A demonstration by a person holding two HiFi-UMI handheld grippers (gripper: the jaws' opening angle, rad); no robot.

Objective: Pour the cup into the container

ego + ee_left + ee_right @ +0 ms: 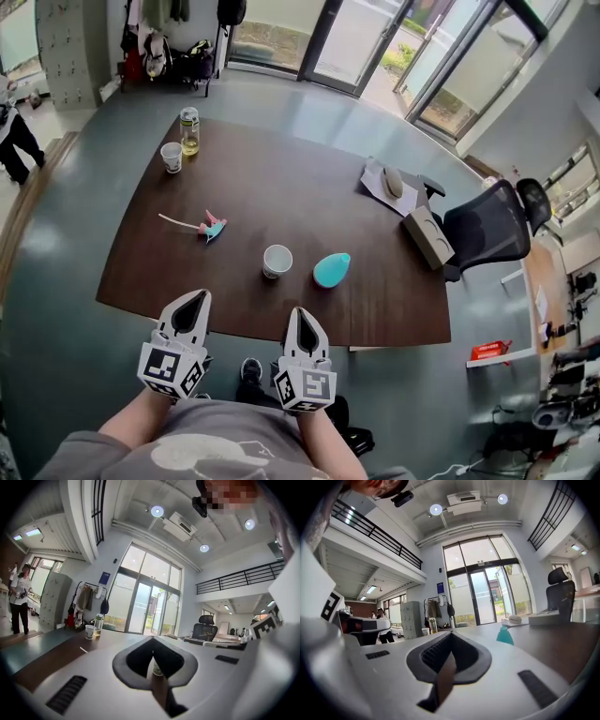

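Note:
A white paper cup (277, 261) stands upright on the brown table (281, 178), near its front edge. A teal teardrop-shaped container (332, 269) lies just to the right of it. Both grippers hang short of the table's front edge, pointing level at it. My left gripper (201, 296) is shut and empty; in the left gripper view the white cup (157, 669) shows through the slit of the left gripper (153, 641). My right gripper (302, 312) is also shut and empty. The right gripper (451, 637) has the teal container (505, 635) ahead and to its right.
A second paper cup (172, 157) and a bottle (189, 130) stand at the table's far left corner. A small pink and teal item (211, 228) lies left of the white cup. A tan box (427, 236), papers (389, 183) and a black chair (487, 225) are at the right. A person (14, 131) stands far left.

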